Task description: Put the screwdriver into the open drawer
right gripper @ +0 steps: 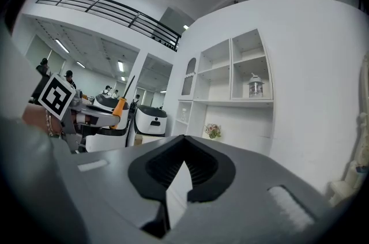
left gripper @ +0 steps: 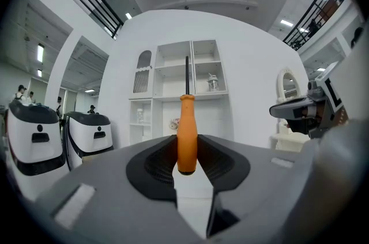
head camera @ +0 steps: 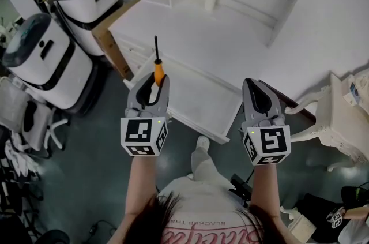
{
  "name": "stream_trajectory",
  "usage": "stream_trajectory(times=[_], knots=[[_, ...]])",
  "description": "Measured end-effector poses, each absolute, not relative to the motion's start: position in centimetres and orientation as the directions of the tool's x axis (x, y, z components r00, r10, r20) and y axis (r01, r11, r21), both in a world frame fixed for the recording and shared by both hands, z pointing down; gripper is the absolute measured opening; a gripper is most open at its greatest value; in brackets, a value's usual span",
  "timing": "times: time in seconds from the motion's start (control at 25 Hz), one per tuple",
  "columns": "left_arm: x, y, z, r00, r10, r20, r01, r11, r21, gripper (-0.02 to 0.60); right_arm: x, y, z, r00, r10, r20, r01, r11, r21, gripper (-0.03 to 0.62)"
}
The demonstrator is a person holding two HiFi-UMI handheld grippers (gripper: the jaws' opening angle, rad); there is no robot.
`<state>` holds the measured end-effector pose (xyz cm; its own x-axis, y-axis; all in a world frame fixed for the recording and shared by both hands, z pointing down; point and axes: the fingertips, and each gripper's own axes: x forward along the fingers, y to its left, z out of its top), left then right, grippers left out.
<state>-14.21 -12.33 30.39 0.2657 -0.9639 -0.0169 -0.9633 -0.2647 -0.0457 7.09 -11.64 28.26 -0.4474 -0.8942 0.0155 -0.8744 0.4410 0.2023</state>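
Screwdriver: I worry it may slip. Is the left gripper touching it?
Touching. The left gripper view shows the left gripper clamped on the screwdriver by its orange handle, with no gap on either side.

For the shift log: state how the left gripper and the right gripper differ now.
The left gripper clamps the screwdriver by its orange handle; the right gripper is shut on nothing. In the head view the left gripper overlaps the left corner of the open drawer, the right gripper sits by its right end. Both carry marker cubes.
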Motion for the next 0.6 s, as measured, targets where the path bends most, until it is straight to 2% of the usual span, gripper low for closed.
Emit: stream_trajectory(times=[0.6], knots=[[-13.7, -22.6, 31.8, 0.236, -0.971, 0.044, -0.971, -0.237, -0.018, 0.127, 8.2, -22.8, 30.1, -0.464, -0.884, 0.053, -0.872, 0.466, 0.149, 0.002]])
